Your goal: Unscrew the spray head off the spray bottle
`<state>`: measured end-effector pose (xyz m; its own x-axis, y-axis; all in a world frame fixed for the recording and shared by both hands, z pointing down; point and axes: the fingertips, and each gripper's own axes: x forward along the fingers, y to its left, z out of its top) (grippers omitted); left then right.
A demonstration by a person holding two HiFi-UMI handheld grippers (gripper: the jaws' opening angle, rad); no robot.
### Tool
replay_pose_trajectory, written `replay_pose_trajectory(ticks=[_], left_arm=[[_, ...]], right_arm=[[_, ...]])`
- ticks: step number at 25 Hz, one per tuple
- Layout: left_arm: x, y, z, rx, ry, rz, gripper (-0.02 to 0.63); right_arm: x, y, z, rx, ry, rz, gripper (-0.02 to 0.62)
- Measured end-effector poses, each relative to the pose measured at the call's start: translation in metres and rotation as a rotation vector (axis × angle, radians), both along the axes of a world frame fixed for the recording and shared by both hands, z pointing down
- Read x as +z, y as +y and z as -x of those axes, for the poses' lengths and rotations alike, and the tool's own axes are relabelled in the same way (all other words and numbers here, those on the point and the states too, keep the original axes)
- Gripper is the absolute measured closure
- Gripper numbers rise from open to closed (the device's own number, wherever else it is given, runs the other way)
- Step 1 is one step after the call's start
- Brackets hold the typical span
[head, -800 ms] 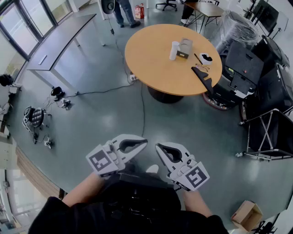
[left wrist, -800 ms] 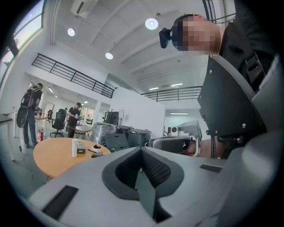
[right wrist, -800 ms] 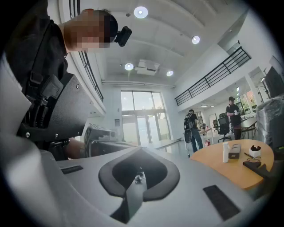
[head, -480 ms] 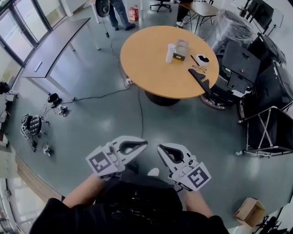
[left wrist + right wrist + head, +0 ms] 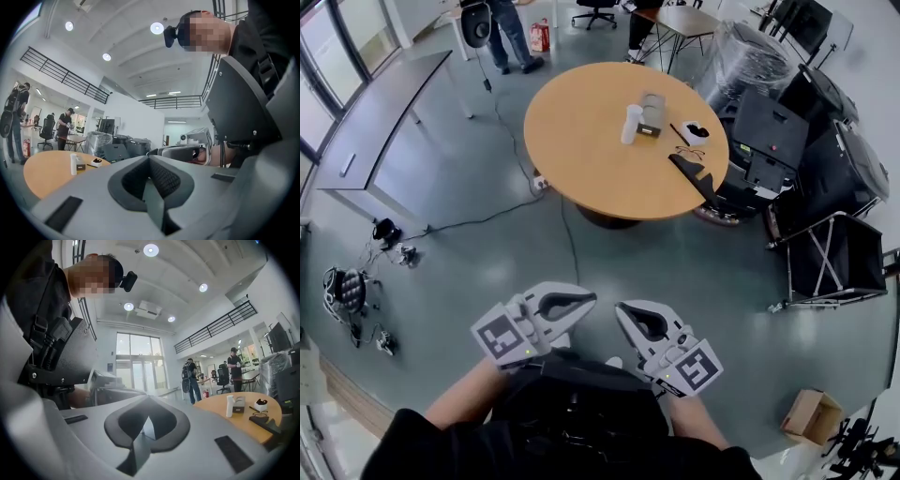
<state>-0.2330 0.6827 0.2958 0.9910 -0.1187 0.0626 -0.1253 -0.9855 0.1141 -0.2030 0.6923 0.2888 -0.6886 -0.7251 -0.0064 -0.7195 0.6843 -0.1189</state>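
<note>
Both my left tongs (image 5: 591,299) and my right tongs (image 5: 620,308) are pressed fully shut with nothing in them, held low in front of me over the floor. The white spray bottle (image 5: 630,124) stands upright on the round worktop (image 5: 581,150) well ahead, just beside a small box (image 5: 652,113). I judge the risk lies in the approach: a cable (image 5: 569,239) trails across the floor between me and the worktop, and if I reach in without opening up, shut tips could knock the slim bottle over or into the box.
</note>
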Motion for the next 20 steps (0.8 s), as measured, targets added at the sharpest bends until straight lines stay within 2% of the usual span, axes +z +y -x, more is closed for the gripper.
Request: replay_pose_trajectory(ticks=[7,12,20], left_arm=[[0.002,-0.048,0.051,0.059,0.025,0.023,0.604],[0.006,-0.069,0.076,0.074,0.013,0.036,0.604],[0.015,-0.08,0.078,0.072,0.01,0.055,0.606]], right_arm=[[0.001,-0.05,0.054,0.057,0.028,0.015,0.591],[0.003,-0.07,0.079,0.076,0.039,0.027,0.591],[0.006,-0.078,0.075,0.091,0.034,0.027,0.591]])
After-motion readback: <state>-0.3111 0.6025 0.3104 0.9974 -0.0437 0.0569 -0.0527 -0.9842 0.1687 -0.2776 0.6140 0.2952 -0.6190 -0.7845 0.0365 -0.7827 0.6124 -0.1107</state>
